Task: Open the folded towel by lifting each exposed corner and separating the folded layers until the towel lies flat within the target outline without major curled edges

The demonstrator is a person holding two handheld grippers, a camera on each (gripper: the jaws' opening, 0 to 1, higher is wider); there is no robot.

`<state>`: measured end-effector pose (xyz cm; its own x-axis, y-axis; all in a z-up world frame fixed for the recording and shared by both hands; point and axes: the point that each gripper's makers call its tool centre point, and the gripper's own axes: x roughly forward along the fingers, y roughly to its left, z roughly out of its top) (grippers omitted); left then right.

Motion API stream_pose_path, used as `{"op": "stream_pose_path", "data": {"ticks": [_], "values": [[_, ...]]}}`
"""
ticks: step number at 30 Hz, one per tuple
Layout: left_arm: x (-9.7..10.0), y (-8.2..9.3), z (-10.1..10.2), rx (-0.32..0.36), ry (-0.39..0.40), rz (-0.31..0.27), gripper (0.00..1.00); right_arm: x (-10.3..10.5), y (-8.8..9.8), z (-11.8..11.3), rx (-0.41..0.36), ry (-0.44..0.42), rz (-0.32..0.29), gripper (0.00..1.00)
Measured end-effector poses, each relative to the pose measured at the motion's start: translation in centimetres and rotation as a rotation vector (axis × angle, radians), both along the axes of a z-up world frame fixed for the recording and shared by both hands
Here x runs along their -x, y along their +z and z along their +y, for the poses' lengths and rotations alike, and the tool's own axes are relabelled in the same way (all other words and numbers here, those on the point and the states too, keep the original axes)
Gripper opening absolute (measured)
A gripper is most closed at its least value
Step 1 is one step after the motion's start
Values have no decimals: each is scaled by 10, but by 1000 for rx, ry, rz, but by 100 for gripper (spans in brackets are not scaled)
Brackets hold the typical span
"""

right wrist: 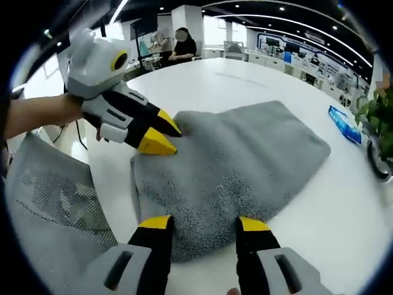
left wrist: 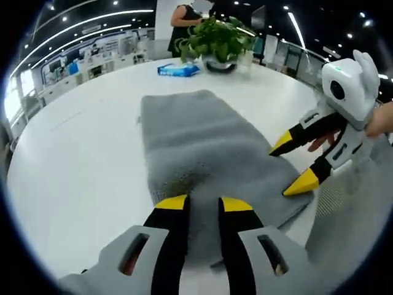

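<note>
Grey fluffy folded towel (left wrist: 196,147) lay on round white bench (left wrist: 80,166). Looked soft, light, floppy; would sag when lifted. Left claw (left wrist: 202,206) spread at 6 o'clock edge. Right claw (right wrist: 201,224) spread too, over near edge. Best grab: thin top-layer corner.

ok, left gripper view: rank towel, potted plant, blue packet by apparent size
1. Grey towel, by far the largest, spread across the white table.
2. Potted plant.
3. Blue packet, smallest.
The plant and packet sit at the far edge, so distance shrinks both; real sizes remain uncertain.
</note>
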<state>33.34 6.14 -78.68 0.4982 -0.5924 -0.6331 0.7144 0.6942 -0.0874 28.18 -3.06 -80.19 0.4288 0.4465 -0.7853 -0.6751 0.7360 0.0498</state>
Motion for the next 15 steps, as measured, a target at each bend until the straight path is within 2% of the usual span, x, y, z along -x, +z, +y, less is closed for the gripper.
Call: {"op": "stream_pose_path", "data": {"ticks": [7, 10, 15], "values": [[6, -5, 0, 10, 19, 6, 18, -1, -2, -3, 24, 75, 22, 38], [9, -6, -1, 28, 50, 41, 17, -2, -2, -5, 25, 114, 33, 37], [11, -6, -5, 23, 70, 54, 17, -9, -3, -10, 57, 175, 37, 37]]}}
